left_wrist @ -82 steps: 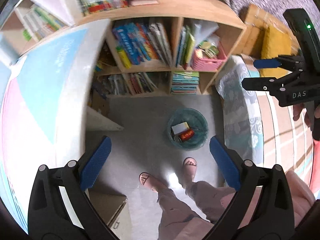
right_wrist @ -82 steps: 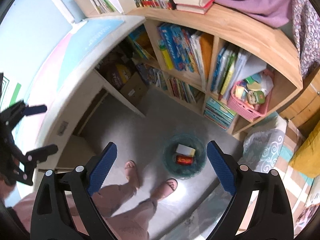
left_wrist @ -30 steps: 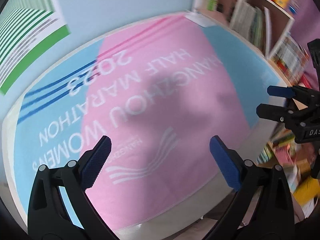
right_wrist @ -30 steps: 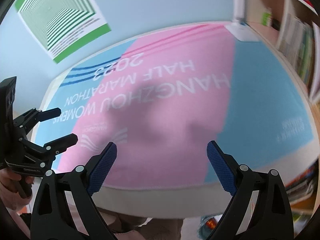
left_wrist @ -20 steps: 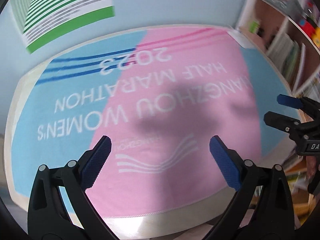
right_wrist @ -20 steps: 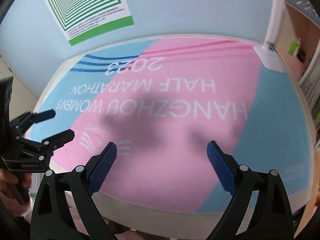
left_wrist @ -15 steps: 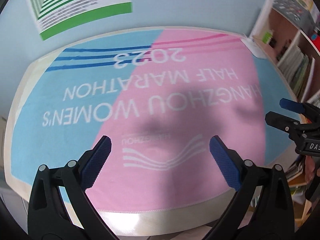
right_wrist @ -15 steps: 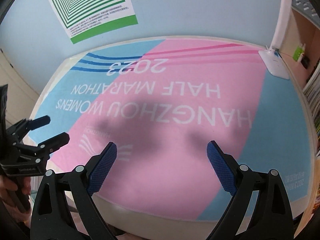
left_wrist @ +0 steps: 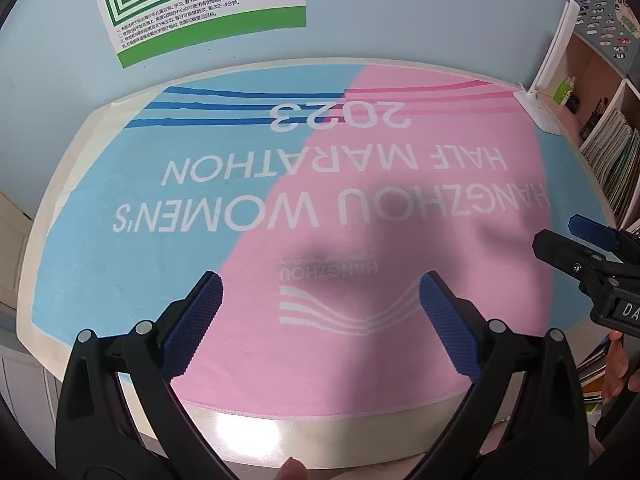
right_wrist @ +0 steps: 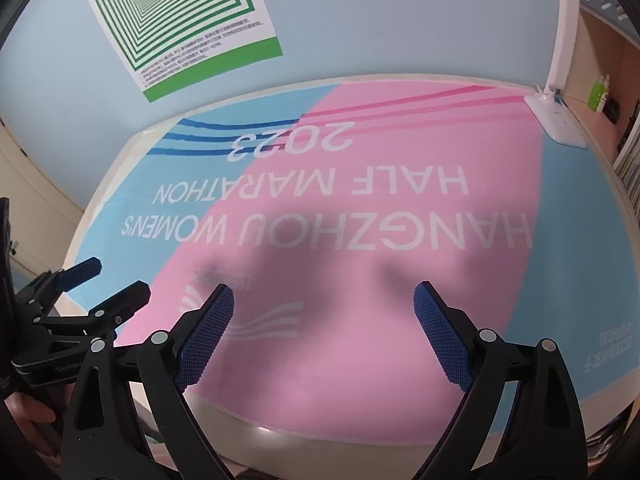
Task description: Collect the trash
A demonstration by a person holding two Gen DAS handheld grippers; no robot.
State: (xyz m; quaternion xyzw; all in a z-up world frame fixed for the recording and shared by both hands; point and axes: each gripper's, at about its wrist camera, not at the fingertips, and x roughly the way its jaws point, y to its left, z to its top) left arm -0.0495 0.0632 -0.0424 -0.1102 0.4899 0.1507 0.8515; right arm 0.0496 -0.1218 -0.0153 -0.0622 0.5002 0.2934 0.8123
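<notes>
Covering nearly the whole bench (left_wrist: 256,436), a pink and blue marathon towel (left_wrist: 360,240) lies flat with nothing on it; no trash shows in either view, so where it lies cannot be told, and the surface looks, by my judgement, cleared or not yet littered. A lamp base (right_wrist: 556,128) sits at the far right corner. Both tools hover level over the near edge, side by side: left hand-held gripper (left_wrist: 320,320) wide and empty, right hand-held gripper (right_wrist: 324,324) likewise.
</notes>
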